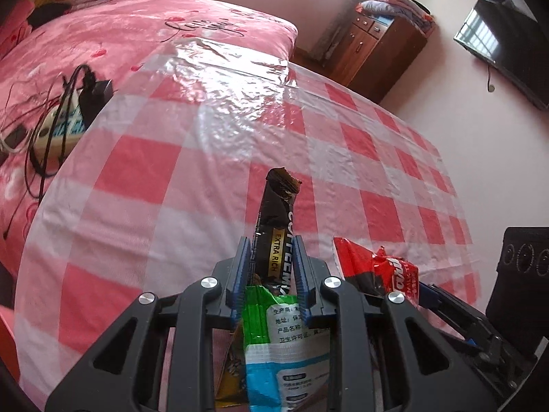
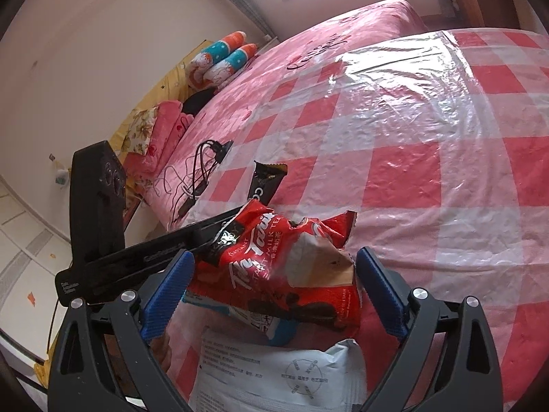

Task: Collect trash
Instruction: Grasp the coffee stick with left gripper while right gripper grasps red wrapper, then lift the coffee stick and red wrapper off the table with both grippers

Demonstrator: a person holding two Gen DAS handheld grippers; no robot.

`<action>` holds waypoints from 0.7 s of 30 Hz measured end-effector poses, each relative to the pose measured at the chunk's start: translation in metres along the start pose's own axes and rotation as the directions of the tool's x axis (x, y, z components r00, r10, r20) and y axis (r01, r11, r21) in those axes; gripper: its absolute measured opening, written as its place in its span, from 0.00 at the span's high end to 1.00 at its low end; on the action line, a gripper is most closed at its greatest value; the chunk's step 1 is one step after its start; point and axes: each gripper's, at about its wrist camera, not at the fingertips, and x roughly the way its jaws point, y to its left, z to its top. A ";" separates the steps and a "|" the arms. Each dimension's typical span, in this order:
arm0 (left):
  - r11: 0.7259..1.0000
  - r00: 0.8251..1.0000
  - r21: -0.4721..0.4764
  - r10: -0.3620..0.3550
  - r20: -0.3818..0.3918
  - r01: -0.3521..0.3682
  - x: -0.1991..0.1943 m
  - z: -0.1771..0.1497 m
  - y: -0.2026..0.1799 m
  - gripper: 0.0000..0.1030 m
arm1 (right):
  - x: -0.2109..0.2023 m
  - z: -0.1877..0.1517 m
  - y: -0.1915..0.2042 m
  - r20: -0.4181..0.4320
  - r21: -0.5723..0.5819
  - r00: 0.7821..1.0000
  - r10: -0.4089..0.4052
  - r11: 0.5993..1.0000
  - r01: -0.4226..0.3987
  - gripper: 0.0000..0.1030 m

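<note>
1. Bed (image 1: pixel 212 27) under a checked sheet (image 1: pixel 137 171), bare but for what I hold at its near edge.
2. My left claw (image 1: pixel 272 267) pinches a coffee sachet (image 1: pixel 279 219) and wrappers.
3. My right claw (image 2: pixel 274 274) gapes around the red wrapper (image 2: pixel 274 267); next, probably a bin.

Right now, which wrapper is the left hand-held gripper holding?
Start at the red-checked plastic sheet on the bed. The left hand-held gripper is shut on a black coffee stick sachet. Unlike the red milk-tea packet beside it, it is slim, black and gold-banded.
</note>
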 end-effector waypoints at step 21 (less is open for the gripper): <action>0.995 0.997 0.059 0.077 0.030 -0.079 -0.025 -0.023 0.014 0.53 | 0.008 -0.013 0.026 0.018 -0.165 0.994 -0.106 0.980 0.108 0.31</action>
